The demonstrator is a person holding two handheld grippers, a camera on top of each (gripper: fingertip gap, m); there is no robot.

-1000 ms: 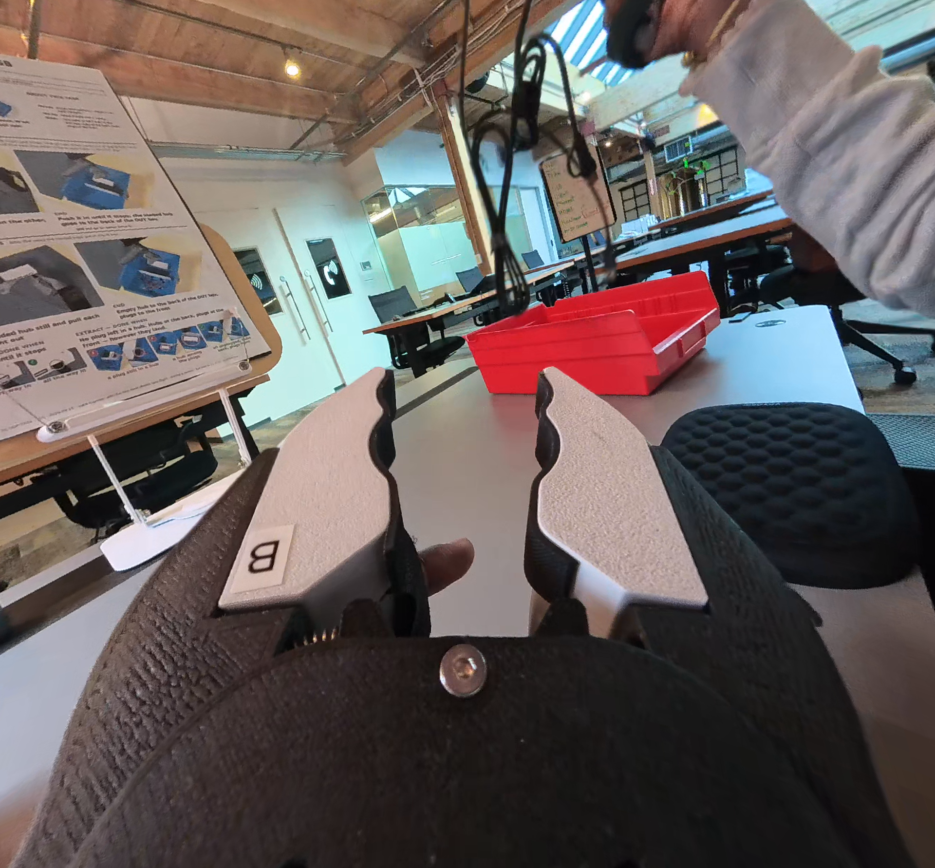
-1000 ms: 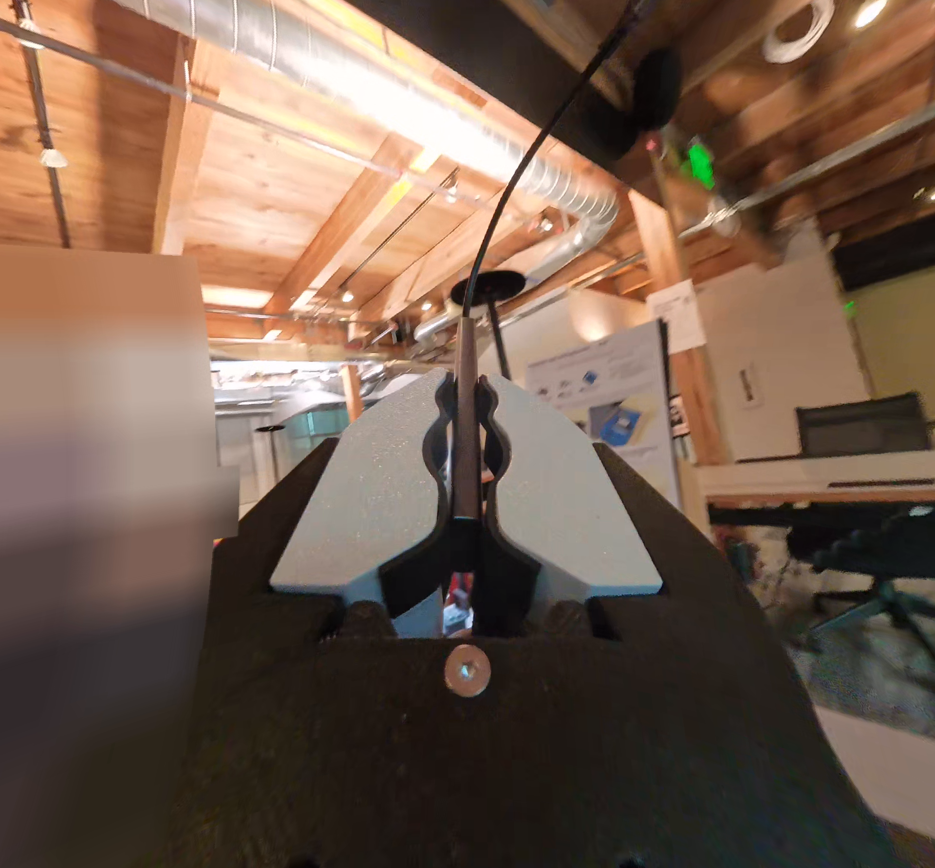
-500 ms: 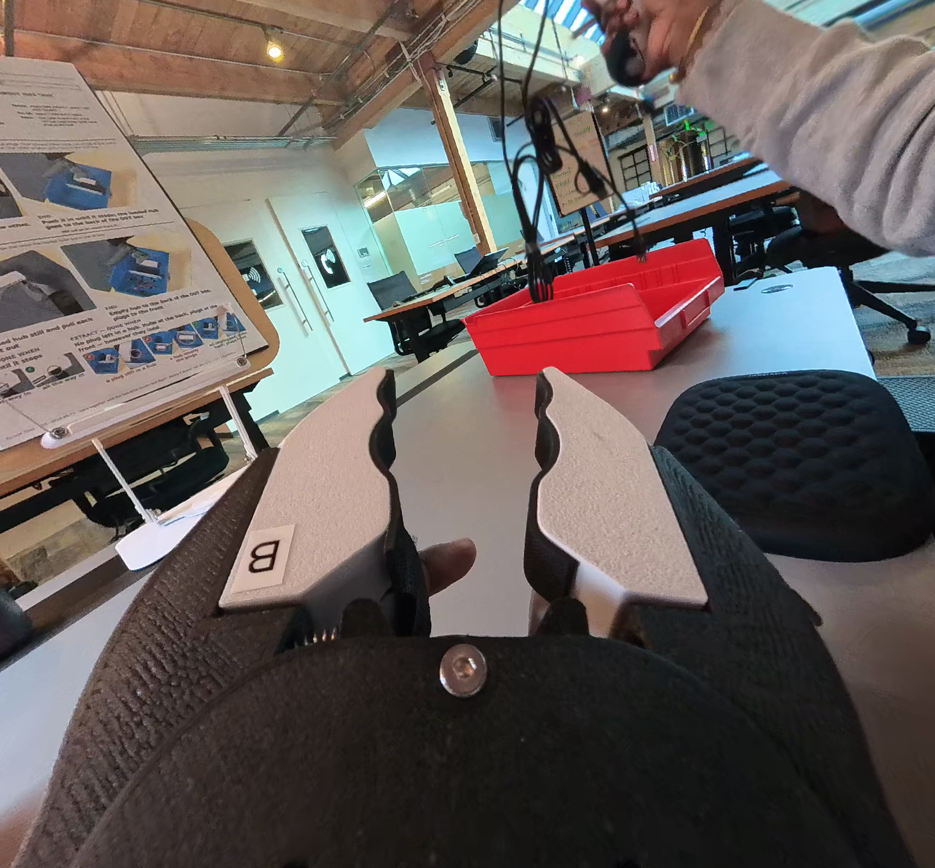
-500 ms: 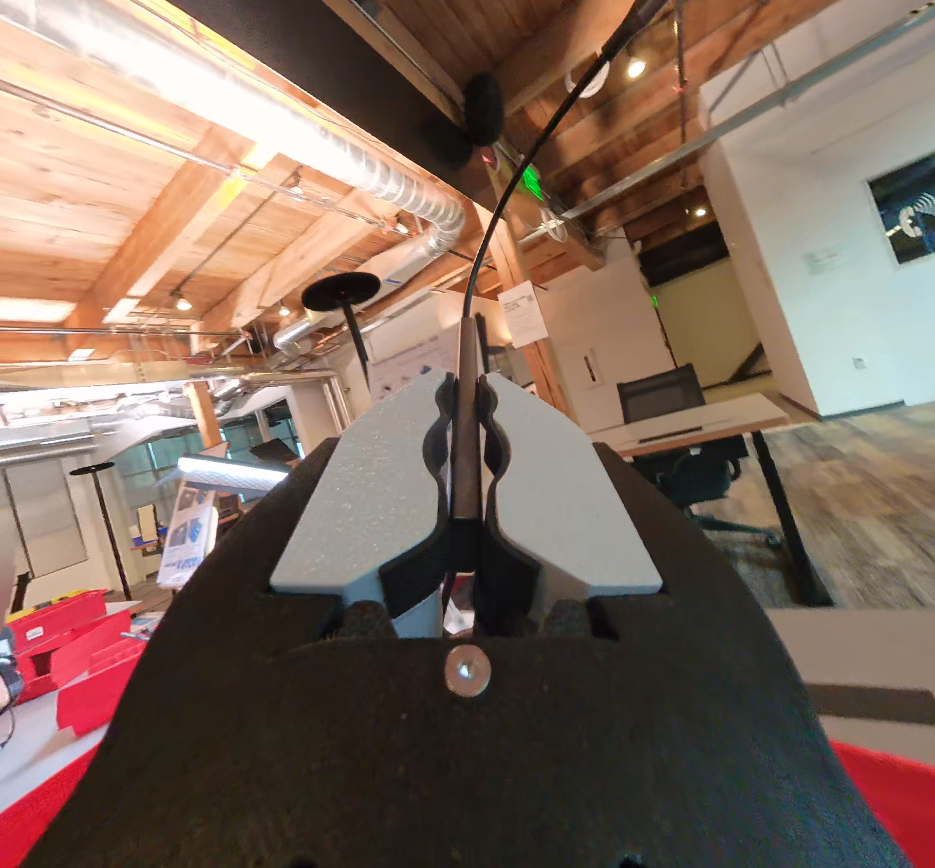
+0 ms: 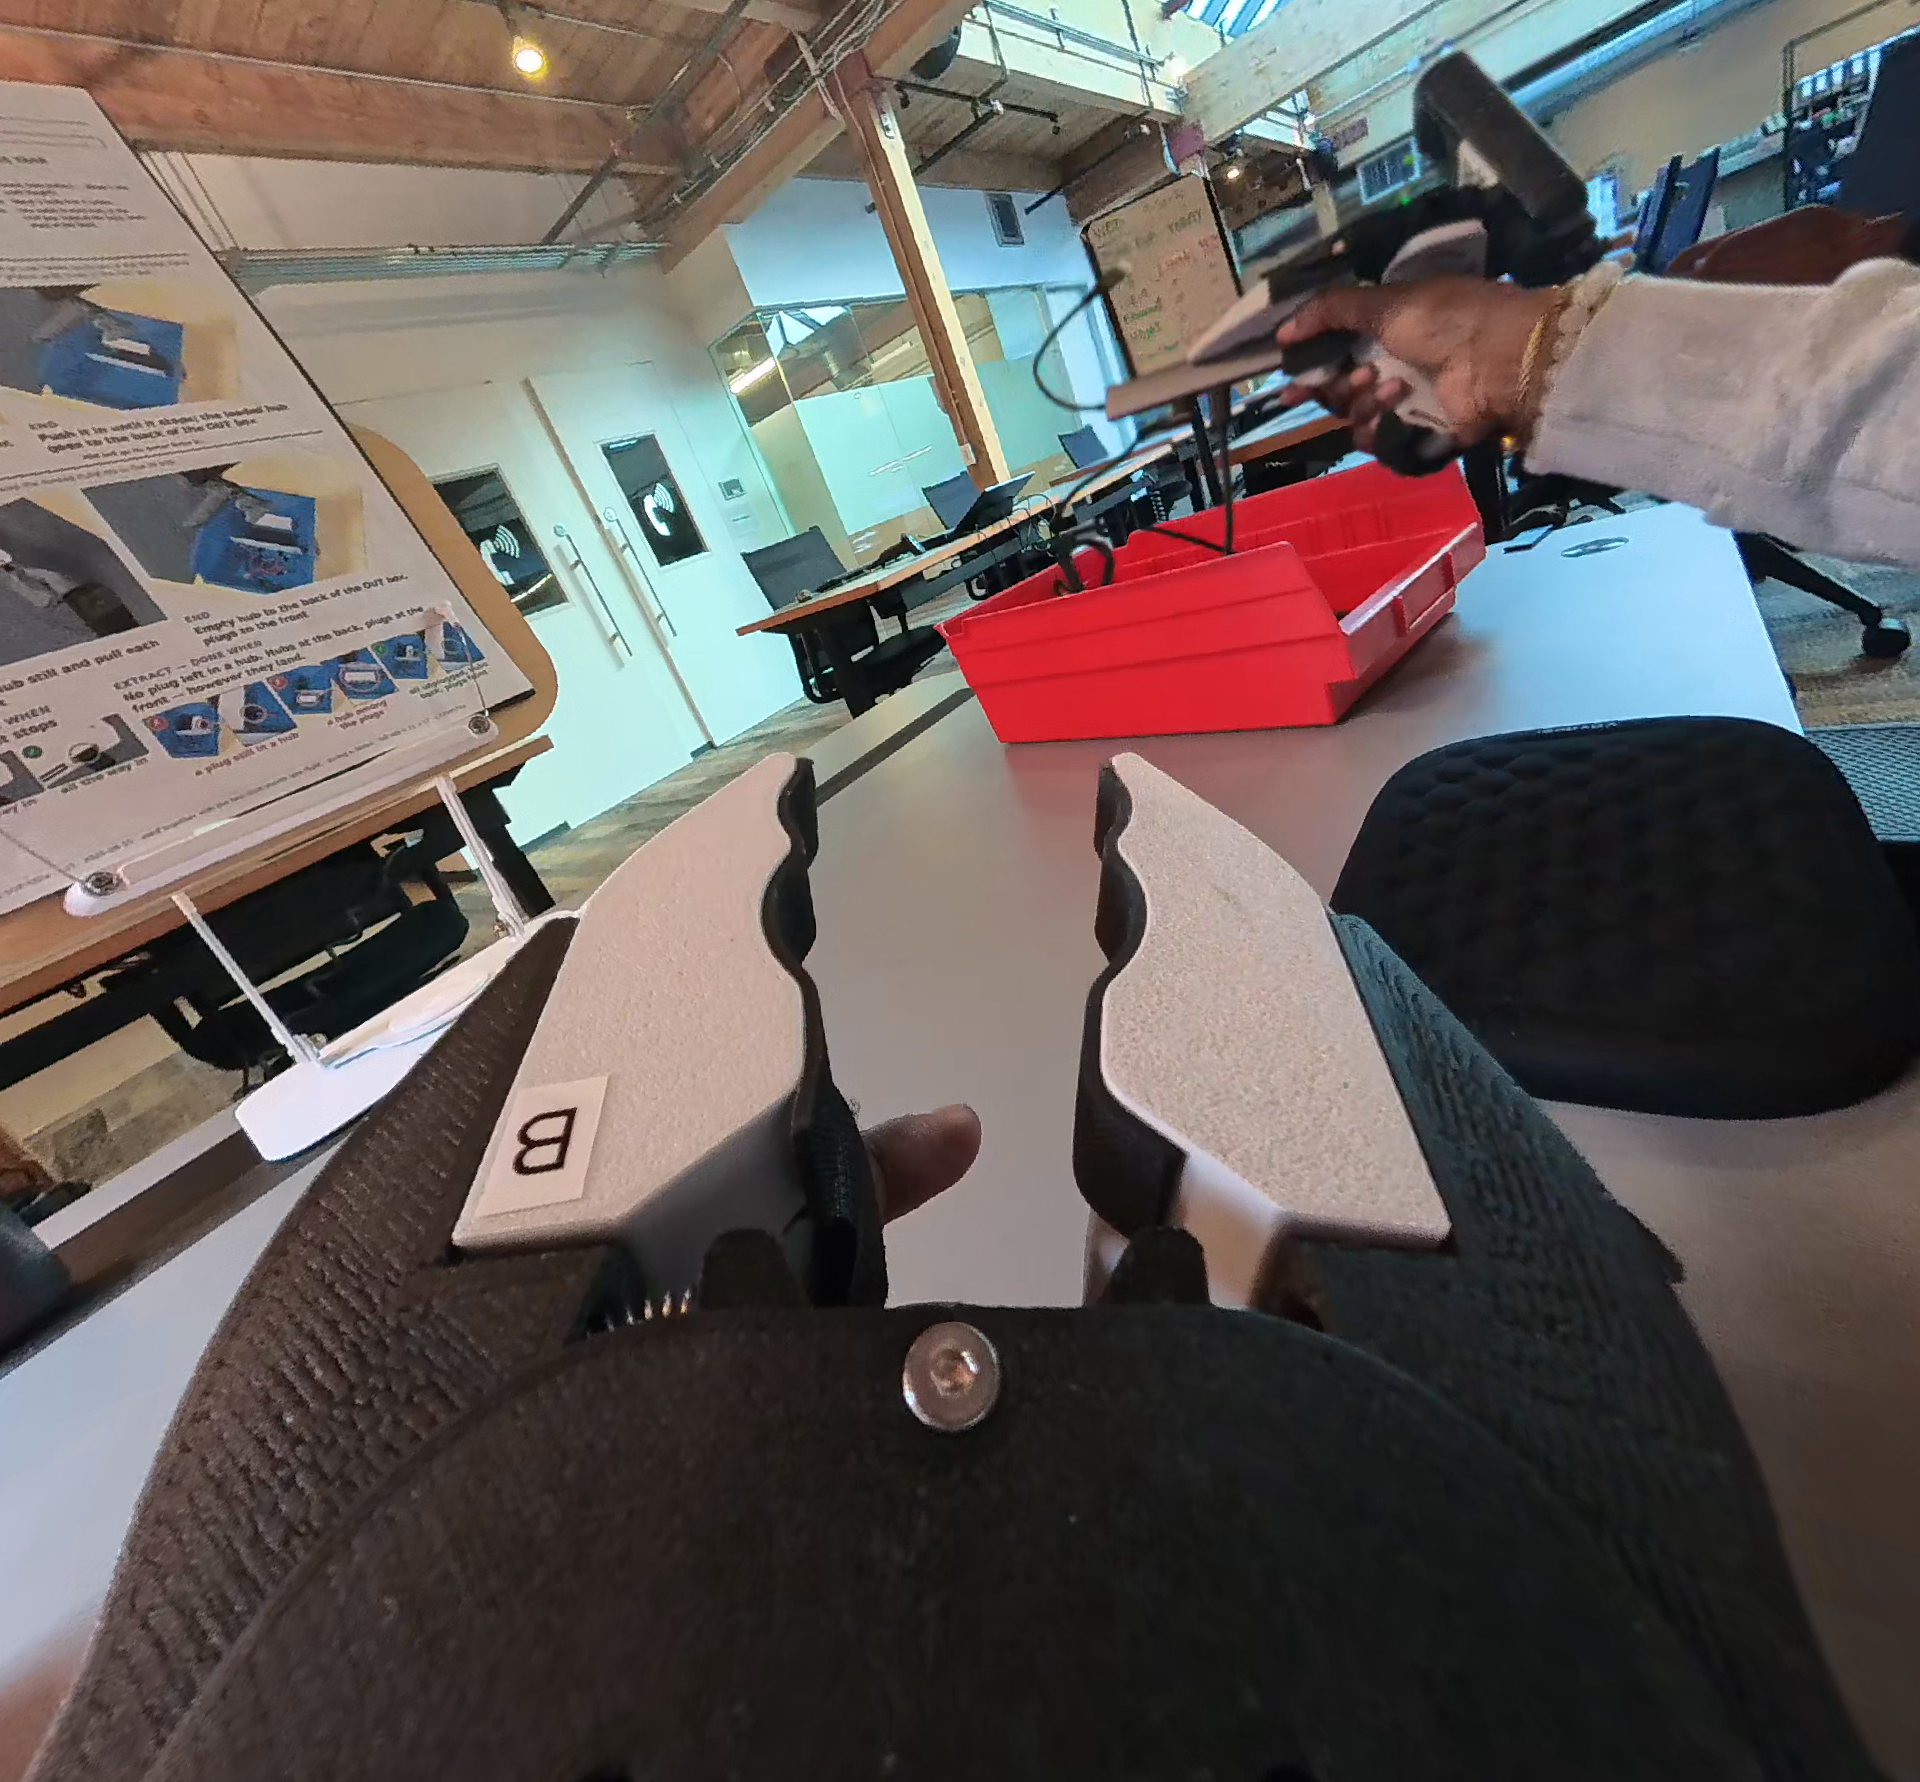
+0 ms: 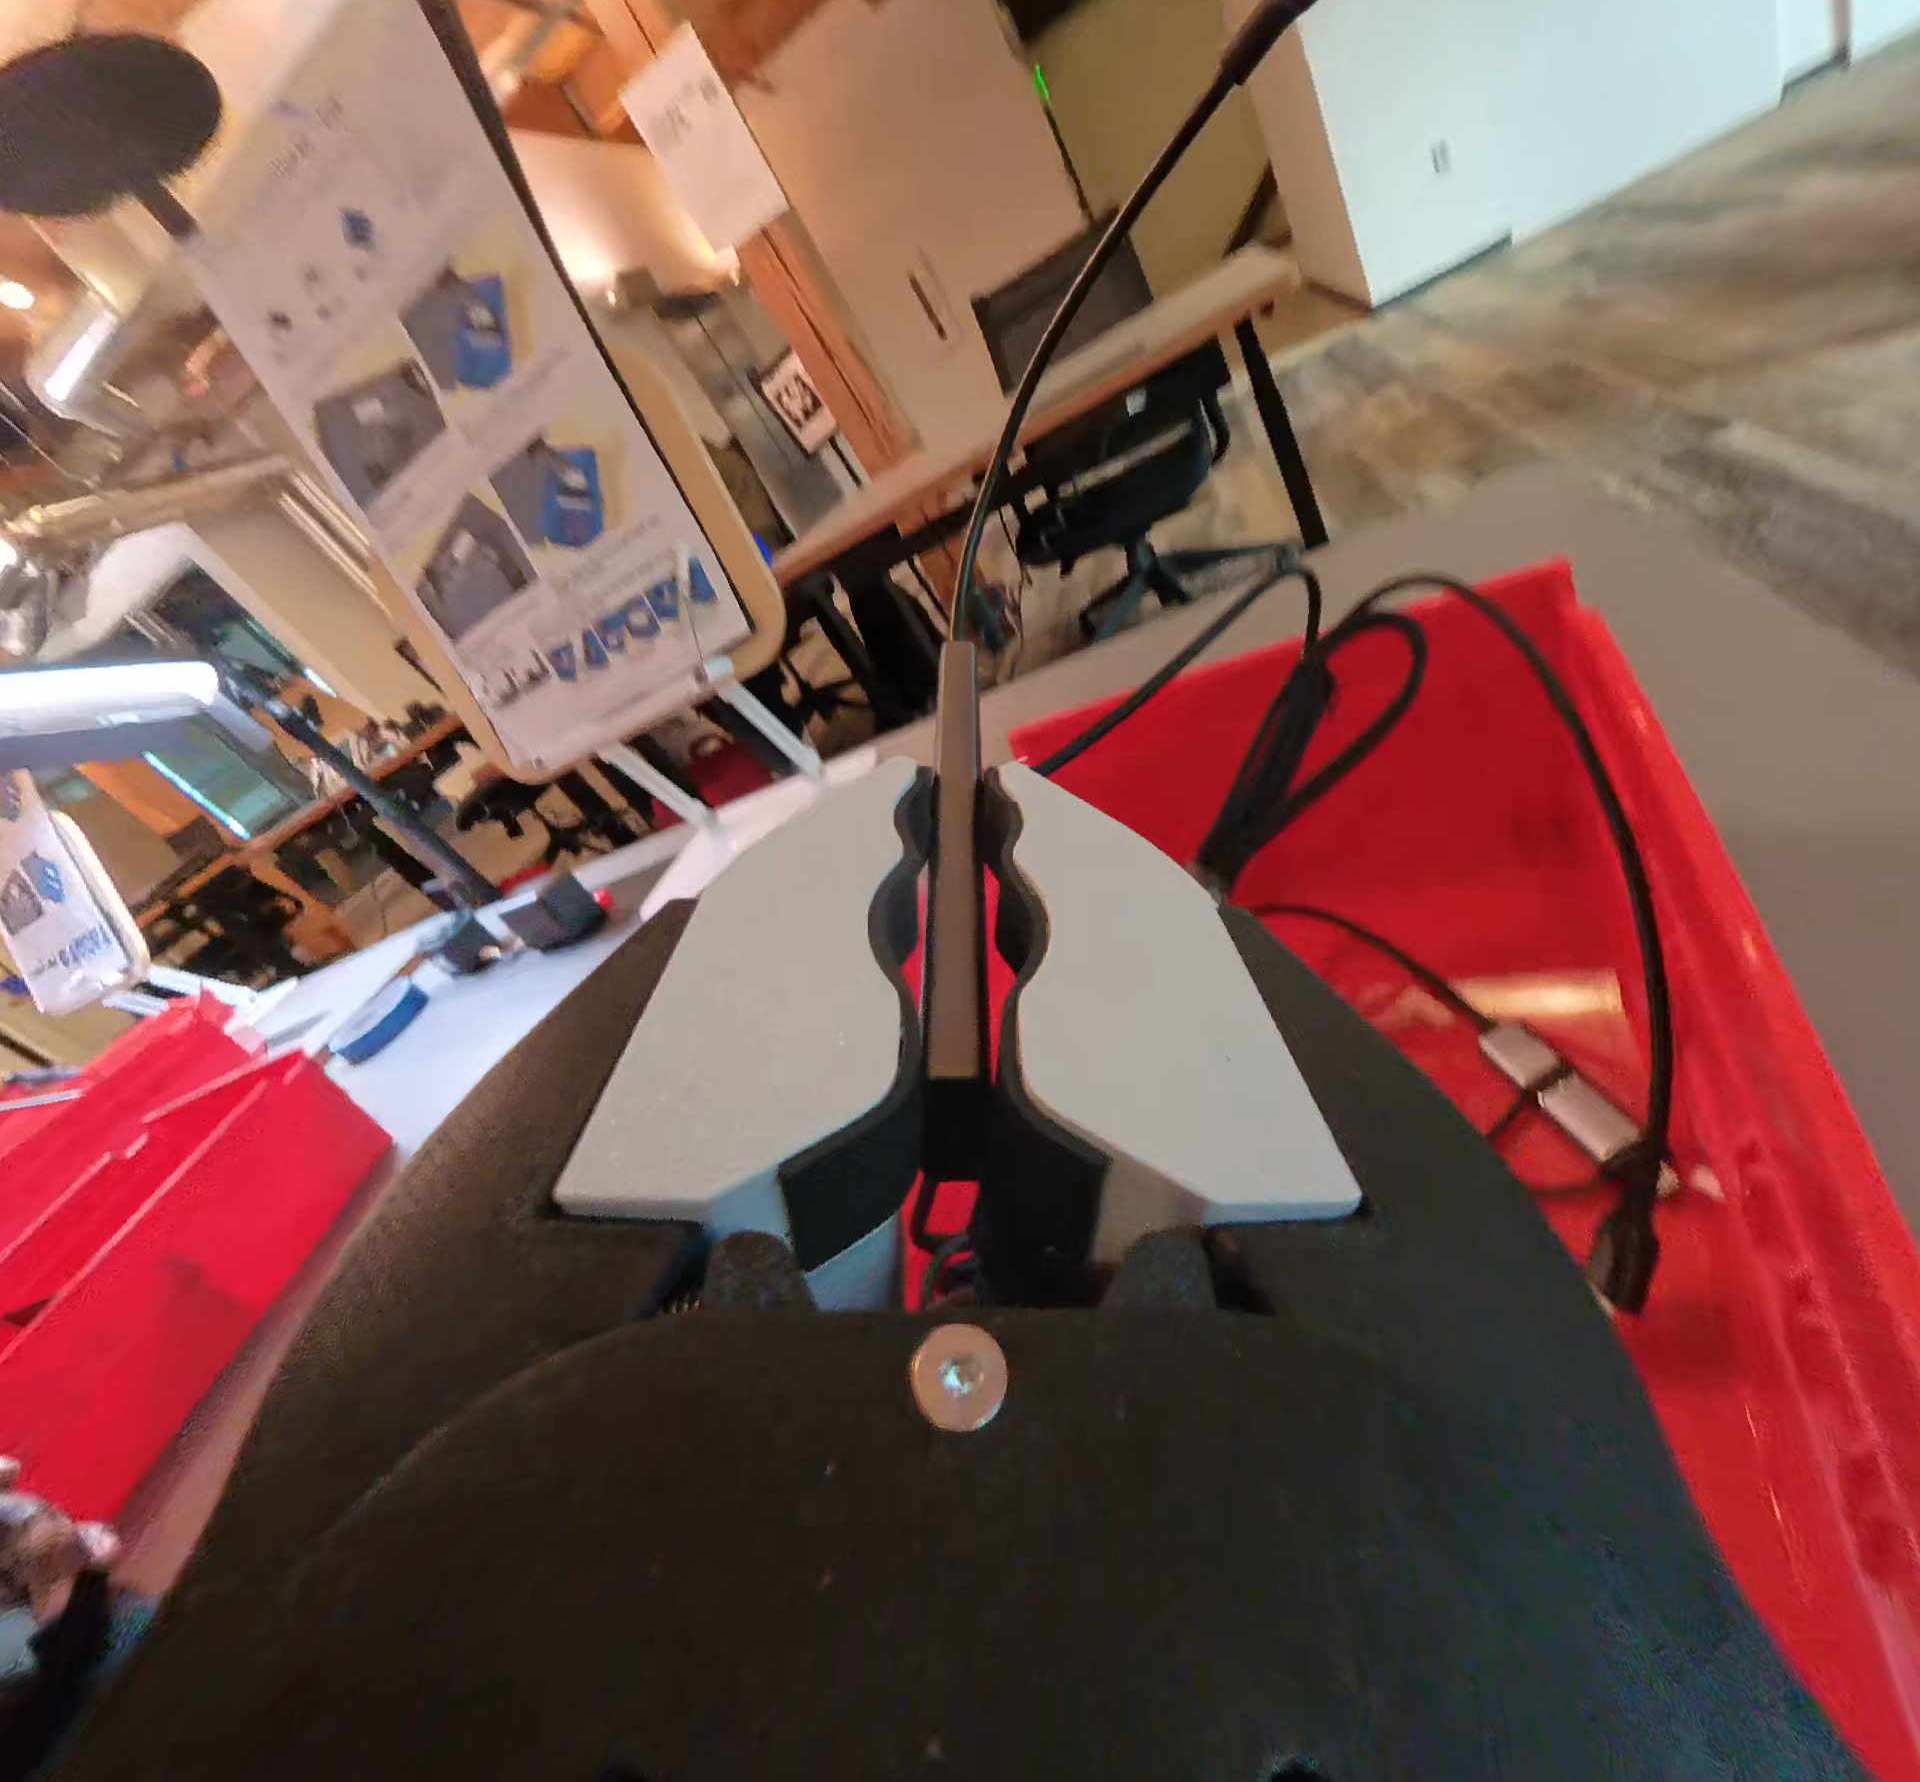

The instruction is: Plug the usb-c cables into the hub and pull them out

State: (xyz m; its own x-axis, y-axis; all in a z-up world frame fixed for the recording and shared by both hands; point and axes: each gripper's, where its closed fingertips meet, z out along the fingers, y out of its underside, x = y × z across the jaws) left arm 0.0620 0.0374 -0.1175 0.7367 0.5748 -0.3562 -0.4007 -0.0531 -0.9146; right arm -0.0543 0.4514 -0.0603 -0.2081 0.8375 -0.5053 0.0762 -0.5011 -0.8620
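Observation:
My right gripper (image 6: 956, 776) is shut on a slim grey hub (image 6: 954, 911), seen edge-on. A black cable (image 6: 1039, 382) rises from the hub's far end. More black cables (image 6: 1621, 797) with grey plugs (image 6: 1548, 1088) lie in the red bin (image 6: 1455, 953) under it. In the left wrist view the right gripper (image 5: 1236, 350), held in a hand, is above the red bin (image 5: 1195, 662), and cables (image 5: 1226, 496) hang from it into the bin. My left gripper (image 5: 951, 787) is open and empty, low over the grey table (image 5: 956, 953), well short of the bin.
A black mesh chair back (image 5: 1621, 911) stands at the table's right edge. An instruction sheet on a white stand (image 5: 239, 589) is at the left. More red bins (image 6: 156, 1213) sit left in the right wrist view. Desks and chairs stand behind. About 45 cm separates my left fingertips from my right.
The right gripper has come down from high overhead and tilted toward the red bin, so the hanging cables now rest in the bin. The left gripper has stayed open and barely moved.

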